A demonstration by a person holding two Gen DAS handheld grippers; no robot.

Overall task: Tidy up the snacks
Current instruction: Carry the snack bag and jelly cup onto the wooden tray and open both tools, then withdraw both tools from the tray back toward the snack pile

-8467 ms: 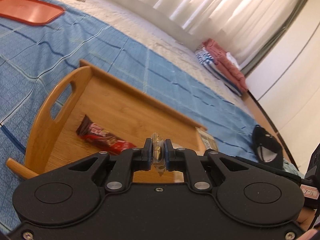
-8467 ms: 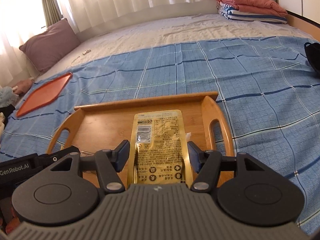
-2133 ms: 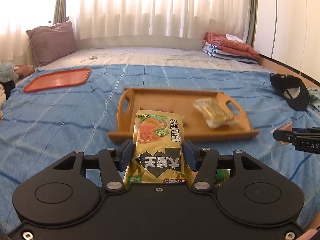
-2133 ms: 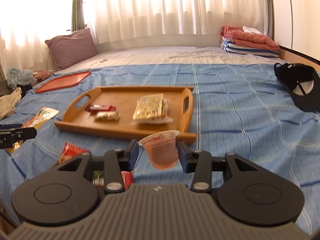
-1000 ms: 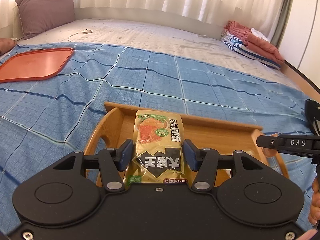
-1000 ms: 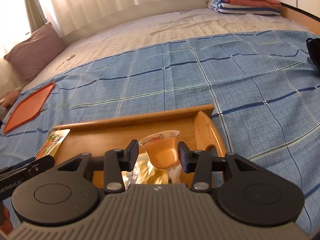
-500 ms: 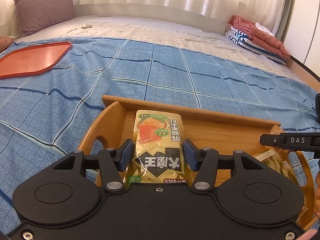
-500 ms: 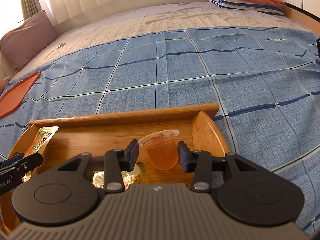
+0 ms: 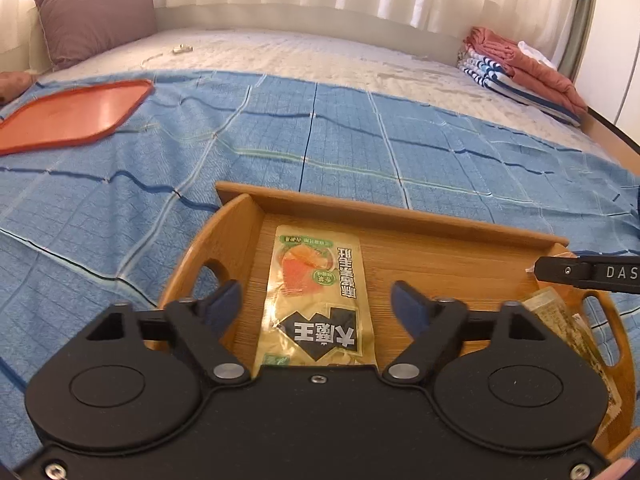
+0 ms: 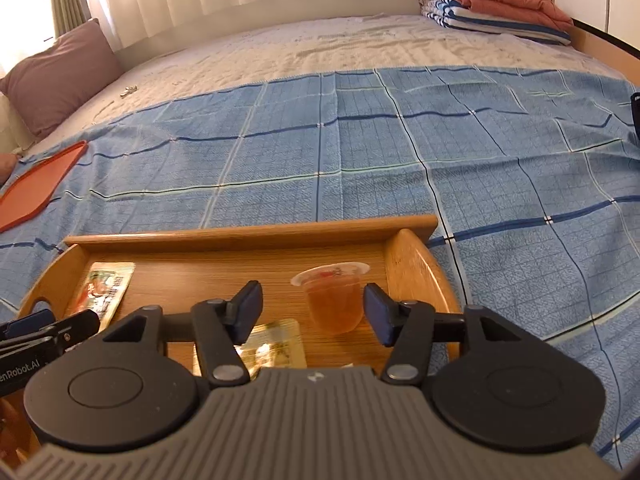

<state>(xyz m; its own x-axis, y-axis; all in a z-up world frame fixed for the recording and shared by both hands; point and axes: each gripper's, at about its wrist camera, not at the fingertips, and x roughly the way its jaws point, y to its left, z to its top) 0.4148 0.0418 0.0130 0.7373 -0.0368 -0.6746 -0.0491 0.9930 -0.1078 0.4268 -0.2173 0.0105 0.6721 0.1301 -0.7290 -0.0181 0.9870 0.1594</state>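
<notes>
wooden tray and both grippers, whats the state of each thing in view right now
left gripper: open, jaws just opened, clear of the packet
yellow snack packet: lying flat in the tray, released
right gripper: open, jaws just opened
jelly cup: sealed, upright between the pads, whether it touches the right pad is unclear
wooden tray: on the blue blanket, holding snacks
orange tray: lying flat on the blanket

Yellow packet point(image 9: 318, 296), jelly cup point(image 10: 333, 300), on tray point(image 9: 420, 216)

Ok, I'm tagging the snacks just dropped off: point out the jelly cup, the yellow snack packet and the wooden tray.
jelly cup point(image 10: 335, 308), right wrist view, orange body.
yellow snack packet point(image 9: 316, 300), left wrist view, printed front.
wooden tray point(image 10: 256, 232), right wrist view, far rim.
</notes>
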